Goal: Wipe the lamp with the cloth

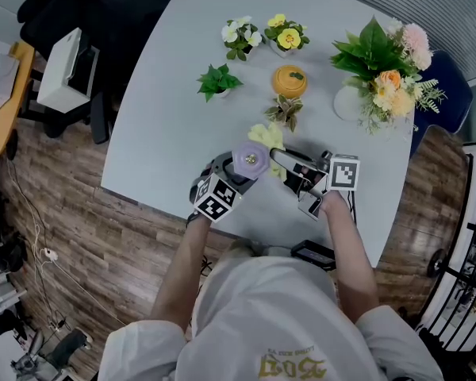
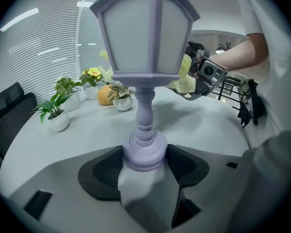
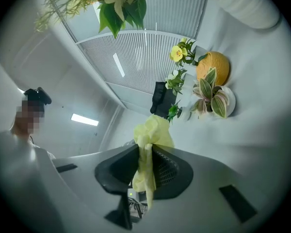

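A pale lilac lantern-shaped lamp (image 2: 144, 42) stands upright between the jaws of my left gripper (image 2: 144, 161), which is shut on its round base. From above, the lamp's top (image 1: 251, 159) shows near the table's front edge, just ahead of the left gripper (image 1: 222, 182). My right gripper (image 3: 144, 164) is shut on a yellow cloth (image 3: 150, 140), which bunches out beyond the jaws. In the head view the cloth (image 1: 270, 140) lies just right of the lamp top, held by the right gripper (image 1: 287, 163). The left gripper view shows the cloth (image 2: 185, 79) close to the lamp shade's right side.
On the white table (image 1: 166, 109) stand a small green plant (image 1: 217, 80), two flower pots (image 1: 239, 36) (image 1: 285, 36), an orange gourd-shaped object (image 1: 289, 81), a small striped-leaf plant (image 1: 286, 111) and a large bouquet (image 1: 385, 66). Chairs stand at the far left and right.
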The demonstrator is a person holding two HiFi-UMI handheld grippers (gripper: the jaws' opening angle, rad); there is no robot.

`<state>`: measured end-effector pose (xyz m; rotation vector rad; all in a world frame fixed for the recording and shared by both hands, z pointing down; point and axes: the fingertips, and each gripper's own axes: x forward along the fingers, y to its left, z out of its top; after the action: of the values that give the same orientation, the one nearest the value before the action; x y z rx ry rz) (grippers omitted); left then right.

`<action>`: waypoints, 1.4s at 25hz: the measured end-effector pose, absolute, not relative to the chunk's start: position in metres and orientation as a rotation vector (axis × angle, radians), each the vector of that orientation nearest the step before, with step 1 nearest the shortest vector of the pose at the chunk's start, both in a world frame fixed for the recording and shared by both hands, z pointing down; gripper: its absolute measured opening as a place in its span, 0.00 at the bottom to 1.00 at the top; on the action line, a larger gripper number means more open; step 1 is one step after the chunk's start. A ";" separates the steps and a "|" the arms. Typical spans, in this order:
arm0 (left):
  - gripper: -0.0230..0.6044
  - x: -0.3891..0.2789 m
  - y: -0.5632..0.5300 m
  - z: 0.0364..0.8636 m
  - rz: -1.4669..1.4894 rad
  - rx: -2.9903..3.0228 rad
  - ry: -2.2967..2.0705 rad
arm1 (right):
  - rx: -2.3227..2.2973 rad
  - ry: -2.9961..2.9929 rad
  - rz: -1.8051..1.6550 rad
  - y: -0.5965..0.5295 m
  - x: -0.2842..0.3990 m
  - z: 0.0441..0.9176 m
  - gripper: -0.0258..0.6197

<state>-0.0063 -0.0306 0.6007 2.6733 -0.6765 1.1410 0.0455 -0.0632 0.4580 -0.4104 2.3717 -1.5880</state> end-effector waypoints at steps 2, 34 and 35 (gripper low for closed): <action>0.51 -0.007 -0.031 0.601 1.140 2.676 -0.676 | -0.422 2.371 -1.592 -0.058 0.047 0.458 0.16; 0.19 -0.062 -0.005 0.429 0.229 2.633 -1.251 | -1.677 2.745 -0.536 -0.002 0.087 0.395 0.17; 0.14 -0.063 -0.005 0.421 0.209 2.640 -1.269 | -1.679 2.742 -0.524 0.000 0.086 0.393 0.17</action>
<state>-0.0632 -0.0050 0.4210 2.6401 -1.2685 0.2094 0.0862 -0.0002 0.3927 -1.6793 2.7419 -0.5244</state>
